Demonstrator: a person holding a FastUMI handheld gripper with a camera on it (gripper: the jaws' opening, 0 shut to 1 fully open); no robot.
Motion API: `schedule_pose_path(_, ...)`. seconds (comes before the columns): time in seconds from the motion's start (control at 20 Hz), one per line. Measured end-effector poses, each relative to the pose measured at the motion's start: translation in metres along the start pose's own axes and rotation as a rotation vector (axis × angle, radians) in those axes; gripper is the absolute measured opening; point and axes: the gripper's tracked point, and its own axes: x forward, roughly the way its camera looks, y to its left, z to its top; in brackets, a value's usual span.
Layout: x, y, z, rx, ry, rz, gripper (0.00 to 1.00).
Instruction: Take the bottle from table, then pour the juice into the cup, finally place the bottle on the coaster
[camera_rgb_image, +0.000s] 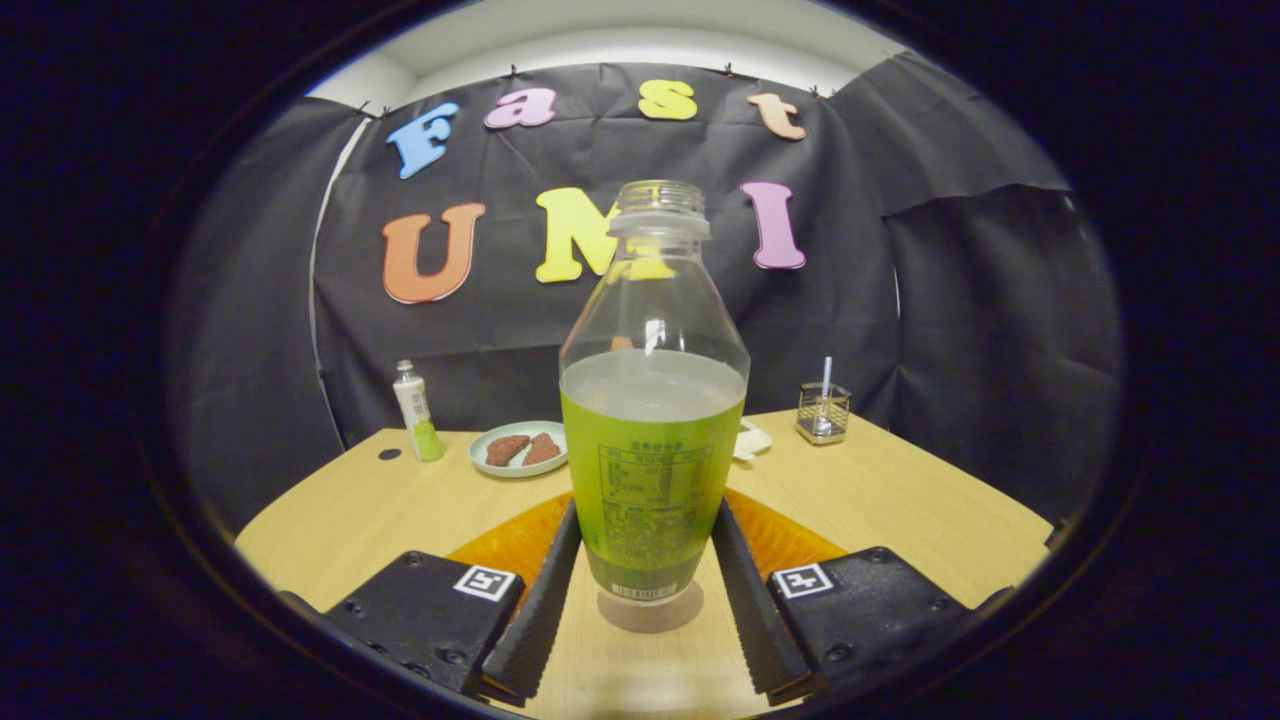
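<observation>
A clear, uncapped bottle (652, 420) stands upright between my fingers, about half full of green juice, with a green label around its lower part. My gripper (650, 560) is shut on the bottle, one finger (545, 590) pressing its lower left side and the other finger (750, 590) its lower right side. The bottle's base sits over a small shadow on the wooden table (900, 500); I cannot tell whether it touches the top. An orange surface (505, 545) shows beside and behind the fingers on both sides; it may be the coaster.
At the back of the table are a small white and green bottle (418, 412), a plate (500, 465) with two brown pieces, a white object (752, 440) half hidden by the bottle, and a glass holder with a stick (823, 412).
</observation>
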Motion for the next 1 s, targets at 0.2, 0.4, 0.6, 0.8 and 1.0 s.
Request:
schedule_pose_path(0.2, 0.024, 0.005, -0.024, -0.078, 0.052, 0.000, 0.80)
schedule_pose_path(0.4, 0.042, 0.009, -0.045, -0.131, 0.113, 0.000, 0.81)
schedule_pose_path(0.6, 0.050, 0.009, -0.056, -0.121, 0.138, 0.002, 0.81)
schedule_pose_path(0.8, 0.058, 0.007, -0.062, -0.110, 0.152, 0.004, 0.81)
schedule_pose_path(1.0, 0.060, 0.005, -0.066, -0.112, 0.176, -0.005, 0.81)
